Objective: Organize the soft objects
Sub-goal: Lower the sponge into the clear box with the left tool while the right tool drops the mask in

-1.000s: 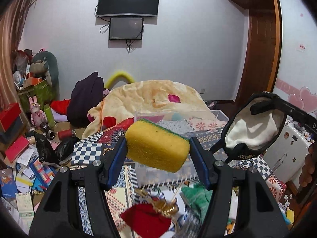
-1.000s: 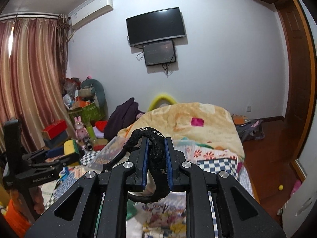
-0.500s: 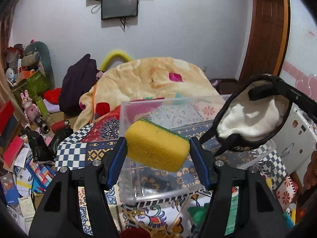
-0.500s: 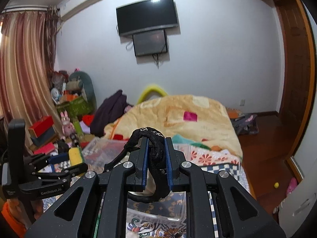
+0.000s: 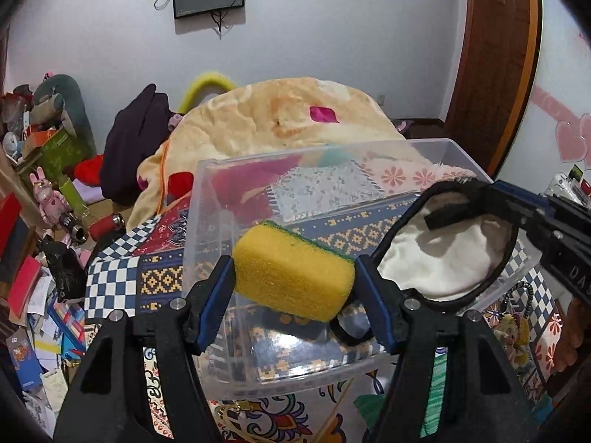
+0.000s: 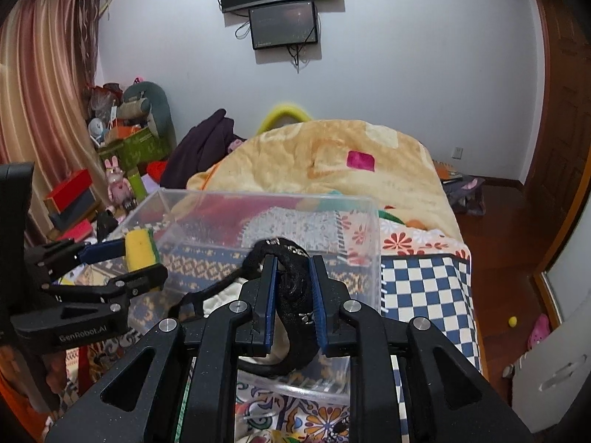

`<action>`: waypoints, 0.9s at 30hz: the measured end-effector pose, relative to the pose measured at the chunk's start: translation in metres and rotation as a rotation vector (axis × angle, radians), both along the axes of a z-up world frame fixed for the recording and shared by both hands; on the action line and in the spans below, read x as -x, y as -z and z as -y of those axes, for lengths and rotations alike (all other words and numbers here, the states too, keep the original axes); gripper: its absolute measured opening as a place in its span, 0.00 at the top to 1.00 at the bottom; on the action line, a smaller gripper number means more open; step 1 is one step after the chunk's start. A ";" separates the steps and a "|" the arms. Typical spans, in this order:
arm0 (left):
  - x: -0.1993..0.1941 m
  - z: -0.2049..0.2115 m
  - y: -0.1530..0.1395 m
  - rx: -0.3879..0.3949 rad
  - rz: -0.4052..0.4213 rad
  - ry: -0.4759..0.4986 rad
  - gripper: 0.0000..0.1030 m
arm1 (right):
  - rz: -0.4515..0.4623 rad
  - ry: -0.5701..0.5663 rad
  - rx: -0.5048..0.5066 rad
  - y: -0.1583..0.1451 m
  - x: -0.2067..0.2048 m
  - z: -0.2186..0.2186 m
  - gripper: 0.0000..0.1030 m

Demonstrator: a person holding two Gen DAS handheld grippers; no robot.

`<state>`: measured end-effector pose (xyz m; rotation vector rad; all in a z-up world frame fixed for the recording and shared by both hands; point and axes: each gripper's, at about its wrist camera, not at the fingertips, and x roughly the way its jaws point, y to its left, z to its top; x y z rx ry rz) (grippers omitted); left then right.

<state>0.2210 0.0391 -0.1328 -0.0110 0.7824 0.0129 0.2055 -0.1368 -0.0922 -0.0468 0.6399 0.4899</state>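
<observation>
My left gripper [image 5: 293, 278] is shut on a yellow sponge [image 5: 291, 277] with a green scouring side and holds it above the near part of a clear plastic bin [image 5: 207, 199] on the bed. My right gripper [image 6: 292, 288] is shut on the black rim of a black-and-white fleece eye mask [image 6: 295, 295]. That mask [image 5: 439, 254] hangs over the bin's right side in the left wrist view. The sponge [image 6: 138, 249] and the left gripper [image 6: 142, 254] show at the bin's [image 6: 373, 229] left side in the right wrist view.
The bin rests on a patterned quilt [image 5: 114, 277]. A peach blanket [image 5: 288, 118] is heaped behind it. Boxes, toys and papers [image 5: 40, 221] crowd the floor at the left. A wooden door [image 5: 491, 55] stands at the right. Colourful soft items [image 5: 280, 417] lie near the bed's front edge.
Both grippers have moved forward and down over the bin with the sponge and the mask in them. The bin now fills the middle of both views.
</observation>
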 end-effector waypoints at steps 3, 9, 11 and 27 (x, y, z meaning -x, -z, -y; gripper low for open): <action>0.003 0.001 -0.002 0.004 0.006 0.009 0.30 | 0.005 0.001 0.014 -0.001 0.002 0.001 0.78; 0.017 0.003 -0.015 -0.003 0.045 0.027 0.27 | 0.037 0.001 -0.019 -0.016 0.012 0.012 0.57; 0.023 0.003 -0.022 0.003 0.064 0.029 0.26 | 0.054 0.002 -0.035 -0.023 0.017 0.017 0.53; 0.101 -0.020 -0.053 0.025 0.170 0.034 0.09 | 0.106 0.001 -0.056 -0.032 0.060 0.052 0.26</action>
